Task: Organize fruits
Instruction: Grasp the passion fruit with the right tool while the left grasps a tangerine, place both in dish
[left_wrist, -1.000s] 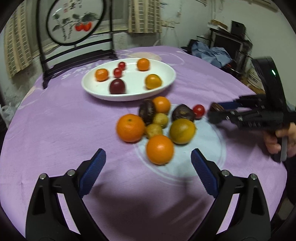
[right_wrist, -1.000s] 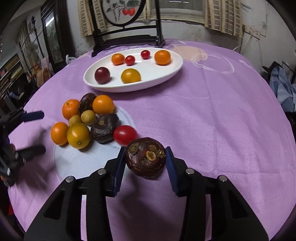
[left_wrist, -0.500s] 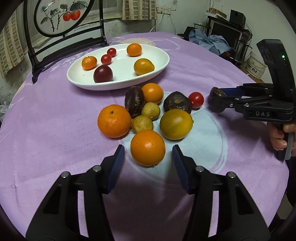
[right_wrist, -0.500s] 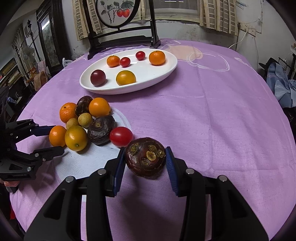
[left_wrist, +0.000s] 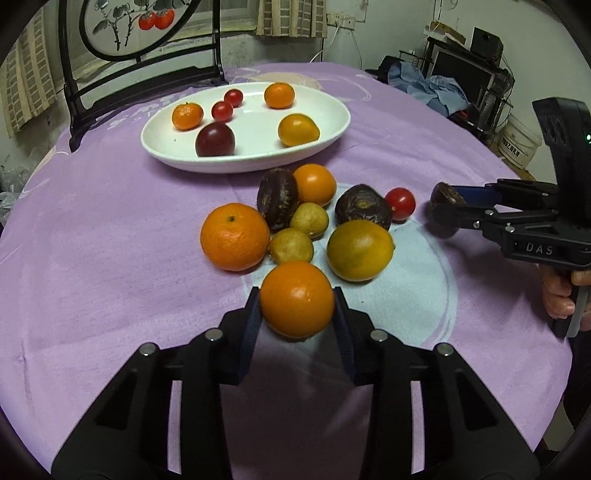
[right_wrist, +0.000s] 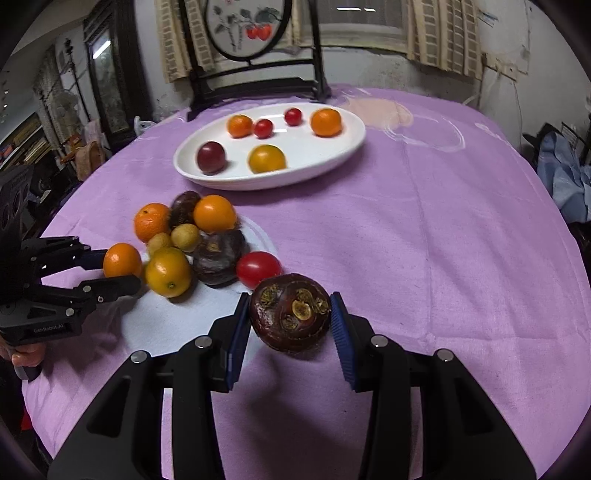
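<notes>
Between our left gripper's (left_wrist: 297, 314) blue pads sits an orange (left_wrist: 296, 298), clamped on both sides at the near edge of the fruit pile. Our right gripper (right_wrist: 290, 321) is likewise closed on a dark purple mangosteen (right_wrist: 290, 313), held just beside a red cherry tomato (right_wrist: 258, 268). Just past the orange lie a yellow-green citrus (left_wrist: 359, 249), two small brownish-yellow fruits (left_wrist: 291, 245), a large mandarin (left_wrist: 234, 236), two dark wrinkled fruits (left_wrist: 362, 206) and another orange (left_wrist: 314, 184), all crowded together on the purple tablecloth (left_wrist: 110, 229). Farther back, the white oval plate (left_wrist: 332, 122) holds a plum (left_wrist: 215, 139), a yellow-orange fruit (left_wrist: 297, 129), two small oranges (left_wrist: 187, 116) and two cherry tomatoes (left_wrist: 222, 110). Behind it stands a black chair (left_wrist: 74, 99).
</notes>
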